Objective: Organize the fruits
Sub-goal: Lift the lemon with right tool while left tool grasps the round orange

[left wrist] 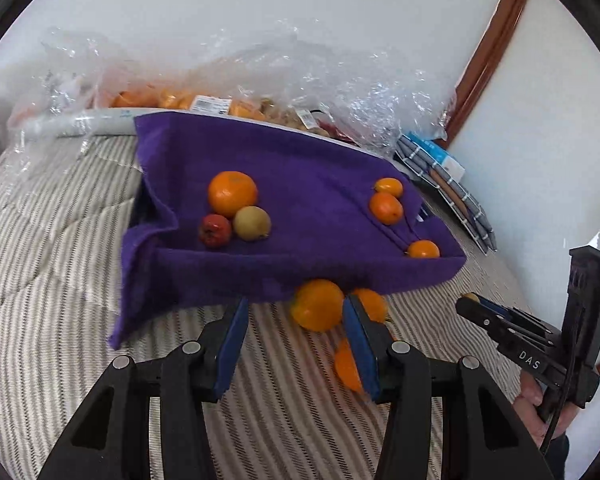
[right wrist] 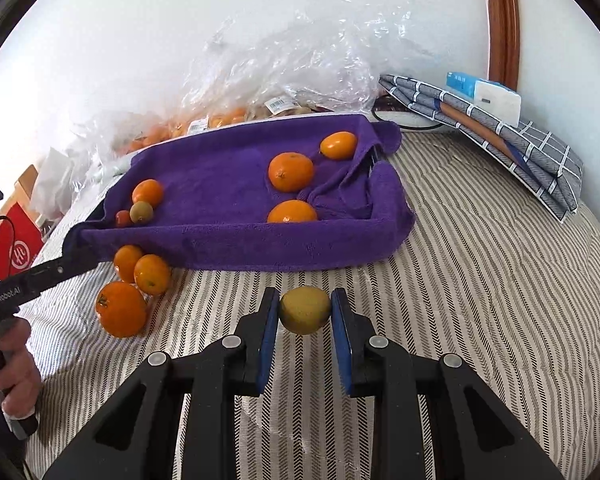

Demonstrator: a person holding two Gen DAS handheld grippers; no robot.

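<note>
A purple towel lines a low box on the striped bed. On it lie an orange, a red fruit, a yellow-green fruit and three small oranges at the right. Three more oranges rest on the bed against the box's front left corner. My left gripper is open just short of them, its right finger beside the largest orange, with nothing pinched. My right gripper is shut on a yellow-green round fruit, held above the bed in front of the box.
Clear plastic bags with more packed fruit lie behind the box against the white wall. A folded checked cloth with a tissue pack sits at the back right. A red bag stands off the bed's left side.
</note>
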